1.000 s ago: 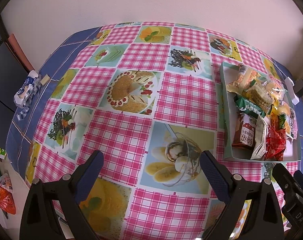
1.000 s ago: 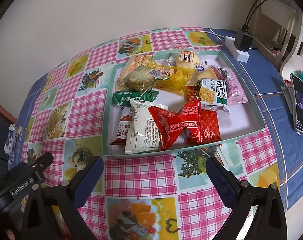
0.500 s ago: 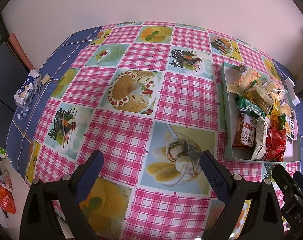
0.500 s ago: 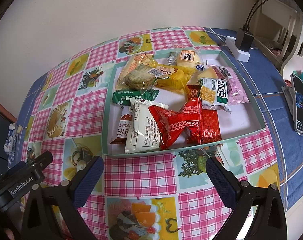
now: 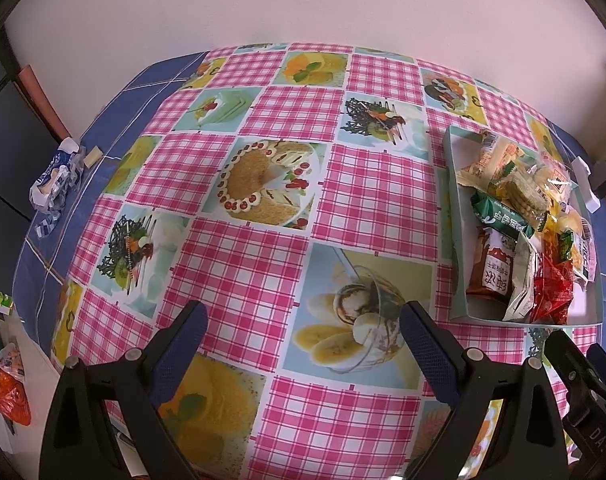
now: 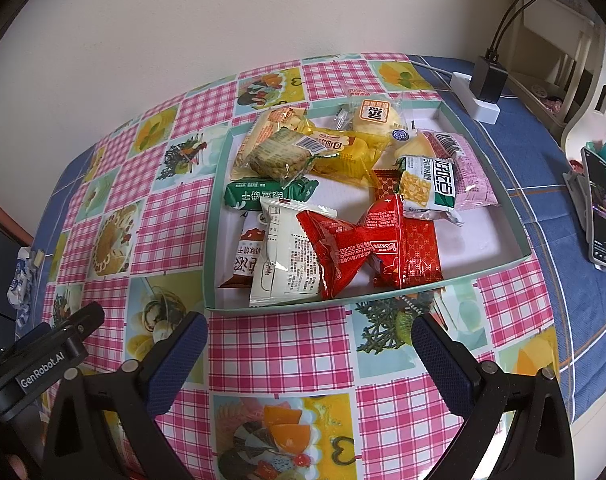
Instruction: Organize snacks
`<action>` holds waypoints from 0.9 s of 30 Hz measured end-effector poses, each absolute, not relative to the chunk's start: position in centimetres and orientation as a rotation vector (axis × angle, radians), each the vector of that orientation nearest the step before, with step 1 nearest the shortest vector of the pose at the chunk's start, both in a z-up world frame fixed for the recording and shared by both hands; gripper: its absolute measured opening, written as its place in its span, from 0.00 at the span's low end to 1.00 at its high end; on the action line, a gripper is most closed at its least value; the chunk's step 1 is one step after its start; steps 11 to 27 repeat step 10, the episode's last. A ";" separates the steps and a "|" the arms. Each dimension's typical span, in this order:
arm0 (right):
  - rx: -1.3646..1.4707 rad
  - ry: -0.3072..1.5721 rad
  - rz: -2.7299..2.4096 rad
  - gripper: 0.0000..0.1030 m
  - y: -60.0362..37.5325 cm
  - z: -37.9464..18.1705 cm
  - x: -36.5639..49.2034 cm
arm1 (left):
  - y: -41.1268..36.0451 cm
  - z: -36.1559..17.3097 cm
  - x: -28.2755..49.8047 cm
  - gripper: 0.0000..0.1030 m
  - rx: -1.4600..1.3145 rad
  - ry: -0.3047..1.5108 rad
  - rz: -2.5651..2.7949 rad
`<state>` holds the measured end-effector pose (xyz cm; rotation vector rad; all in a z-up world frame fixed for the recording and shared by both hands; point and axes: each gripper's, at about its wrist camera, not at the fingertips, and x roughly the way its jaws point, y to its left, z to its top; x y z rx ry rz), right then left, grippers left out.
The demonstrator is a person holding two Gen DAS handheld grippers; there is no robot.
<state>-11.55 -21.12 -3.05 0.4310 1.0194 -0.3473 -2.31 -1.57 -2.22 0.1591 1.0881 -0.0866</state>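
Bright, even daylight, soft shadows. Glare on the glossy red wrapper (image 6: 345, 246). Sharp centre; heavy fisheye bending, dark vignette at corners.

The tablecloth (image 6: 279, 344) is a patchwork of pink-and-white gingham squares and dessert photos on pale green and yellow, edged in blue. The tray (image 6: 403, 296) is mint green outside, white inside. In it lie a glossy red packet (image 6: 343, 248), a white packet (image 6: 287, 260) with black print, a dark green bar (image 6: 259, 196) and yellow wrappers (image 6: 343, 152).
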 end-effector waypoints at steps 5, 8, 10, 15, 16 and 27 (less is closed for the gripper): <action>0.431 1.019 -0.347 1.00 -21.1 -3.1 -11.5 | -1.8 -2.3 -2.4 0.94 0.156 1.086 -0.081; 0.431 1.019 -0.348 1.00 -21.1 -3.1 -11.6 | -1.9 -2.2 -2.5 0.94 0.152 1.082 -0.075; 0.431 1.019 -0.348 1.00 -21.1 -3.1 -11.5 | -2.0 -2.2 -2.5 0.94 0.151 1.086 -0.080; 0.431 1.019 -0.348 1.00 -21.1 -3.1 -11.5 | -2.0 -2.2 -2.5 0.94 0.151 1.086 -0.080; 0.431 1.019 -0.348 1.00 -21.1 -3.1 -11.5 | -2.0 -2.2 -2.5 0.94 0.151 1.086 -0.080; 0.431 1.019 -0.348 1.00 -21.1 -3.1 -11.5 | -2.0 -2.2 -2.5 0.94 0.151 1.086 -0.080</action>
